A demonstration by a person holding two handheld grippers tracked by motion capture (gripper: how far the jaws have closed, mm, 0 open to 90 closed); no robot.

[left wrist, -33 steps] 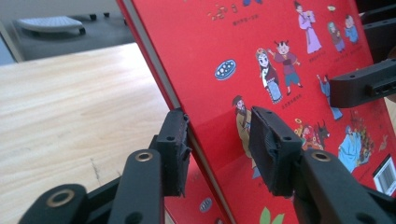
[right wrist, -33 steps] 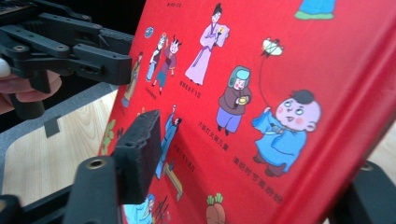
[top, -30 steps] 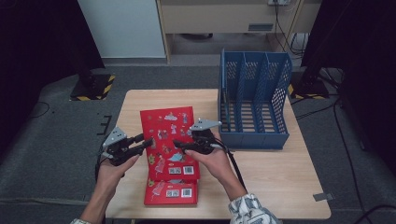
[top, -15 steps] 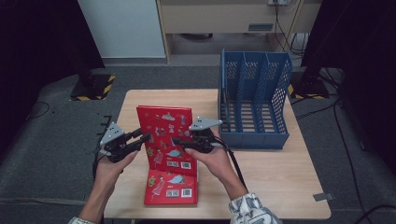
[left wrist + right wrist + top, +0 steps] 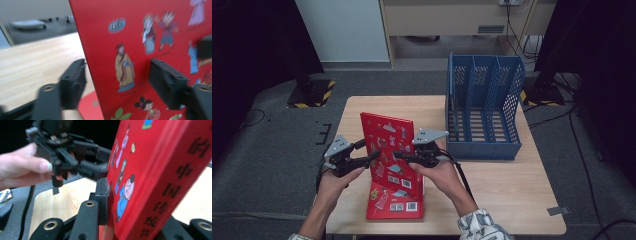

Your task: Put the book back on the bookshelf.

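A stiff, light-looking red book (image 5: 388, 145) is clamped at its spine by the right gripper (image 5: 404, 157) above a second red book (image 5: 394, 200), while the left gripper (image 5: 368, 159), its jaws just opened, stands apart around the far edge.

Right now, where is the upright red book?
In the high view, the upright red book stands between both tools on another red book, left of the blue rack.

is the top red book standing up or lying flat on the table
Standing up, tilted. In the high view the upper red book rises on edge above a second red book lying flat, with the right gripper clamped on it.
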